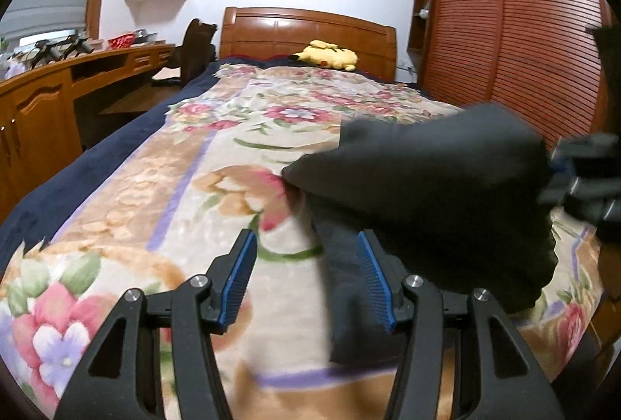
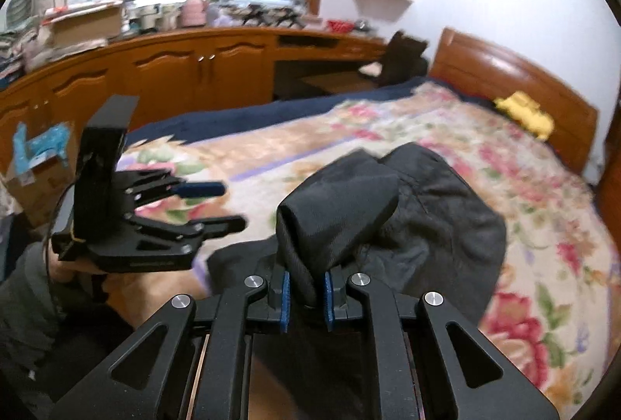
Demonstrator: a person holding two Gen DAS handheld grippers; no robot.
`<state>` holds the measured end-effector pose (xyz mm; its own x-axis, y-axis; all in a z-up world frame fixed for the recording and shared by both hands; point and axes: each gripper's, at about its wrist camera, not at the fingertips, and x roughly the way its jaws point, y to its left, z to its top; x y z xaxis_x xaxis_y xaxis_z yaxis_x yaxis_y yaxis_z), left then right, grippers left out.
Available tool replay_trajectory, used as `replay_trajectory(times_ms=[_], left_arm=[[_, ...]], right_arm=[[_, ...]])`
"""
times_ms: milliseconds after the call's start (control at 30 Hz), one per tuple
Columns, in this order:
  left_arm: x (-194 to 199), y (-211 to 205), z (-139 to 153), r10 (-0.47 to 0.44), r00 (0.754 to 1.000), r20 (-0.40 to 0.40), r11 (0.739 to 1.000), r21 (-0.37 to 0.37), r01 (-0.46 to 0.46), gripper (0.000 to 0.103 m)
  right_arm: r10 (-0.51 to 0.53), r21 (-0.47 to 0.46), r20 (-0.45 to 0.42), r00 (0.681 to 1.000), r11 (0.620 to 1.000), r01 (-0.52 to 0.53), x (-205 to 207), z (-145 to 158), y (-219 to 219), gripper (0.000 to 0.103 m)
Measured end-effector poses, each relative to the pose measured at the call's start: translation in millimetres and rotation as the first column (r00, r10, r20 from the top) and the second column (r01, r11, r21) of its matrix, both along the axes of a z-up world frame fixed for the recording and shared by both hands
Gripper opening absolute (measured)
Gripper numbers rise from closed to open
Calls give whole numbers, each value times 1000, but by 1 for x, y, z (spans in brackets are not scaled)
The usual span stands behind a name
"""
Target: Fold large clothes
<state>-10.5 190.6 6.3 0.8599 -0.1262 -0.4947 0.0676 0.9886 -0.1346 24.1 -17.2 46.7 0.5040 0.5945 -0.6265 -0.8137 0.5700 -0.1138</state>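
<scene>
A black garment (image 1: 427,187) lies bunched on the floral blanket (image 1: 186,210) of the bed. In the right wrist view my right gripper (image 2: 307,297) is shut on a raised fold of the black garment (image 2: 438,226), and the cloth stands up between its blue pads. My left gripper (image 1: 306,253) is open above the blanket. A strip of the dark cloth lies on the bed below its right finger (image 1: 372,268), and the pads do not press on it. The left gripper (image 2: 221,206) also shows at the left of the right wrist view, open and empty. The right gripper (image 1: 582,179) is blurred at the right edge.
A yellow plush toy (image 1: 330,56) lies by the wooden headboard (image 1: 306,32). A slatted wardrobe (image 1: 512,24) stands right of the bed. A long wooden desk with cabinets (image 2: 174,66), a dark chair (image 2: 403,59) and a cardboard box (image 2: 39,164) stand on the other side.
</scene>
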Motion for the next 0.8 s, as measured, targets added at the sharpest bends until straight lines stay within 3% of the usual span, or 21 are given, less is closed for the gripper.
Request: replay_trajectory(times_ms=[133, 233, 267, 300, 400, 533, 633, 800], left_arm=[[-1, 6, -2, 9, 1000, 0, 1000, -14, -9, 53], [-1, 7, -3, 11, 1000, 1, 1000, -16, -11, 53], [-1, 7, -2, 11, 1000, 2, 1000, -17, -11, 53], [-2, 7, -2, 9, 1000, 4, 1000, -18, -9, 53], [-5, 4, 0, 6, 1000, 13, 1000, -15, -6, 53], [-10, 3, 6, 12, 999, 30, 1000, -12, -12, 53], [-17, 3, 14, 23, 998, 52, 1000, -17, -22, 53], [-33, 1, 30, 31, 993, 112, 999, -37, -27, 53]], right_arm=[[-17, -29, -35, 999, 999, 16, 7, -22, 9, 15], [-10, 9, -76, 997, 1000, 11, 9, -16, 4, 39], [-15, 25, -66, 998, 1000, 17, 7, -10, 1, 56], [-13, 50, -56, 998, 999, 15, 5, -3, -4, 60], [-34, 84, -21, 999, 996, 36, 4, 14, -16, 62], [-152, 67, 19, 988, 986, 150, 18, 17, -37, 62], [-222, 31, 17, 975, 975, 222, 30, 1, -51, 62], [-215, -20, -60, 975, 977, 214, 36, -42, -52, 62]])
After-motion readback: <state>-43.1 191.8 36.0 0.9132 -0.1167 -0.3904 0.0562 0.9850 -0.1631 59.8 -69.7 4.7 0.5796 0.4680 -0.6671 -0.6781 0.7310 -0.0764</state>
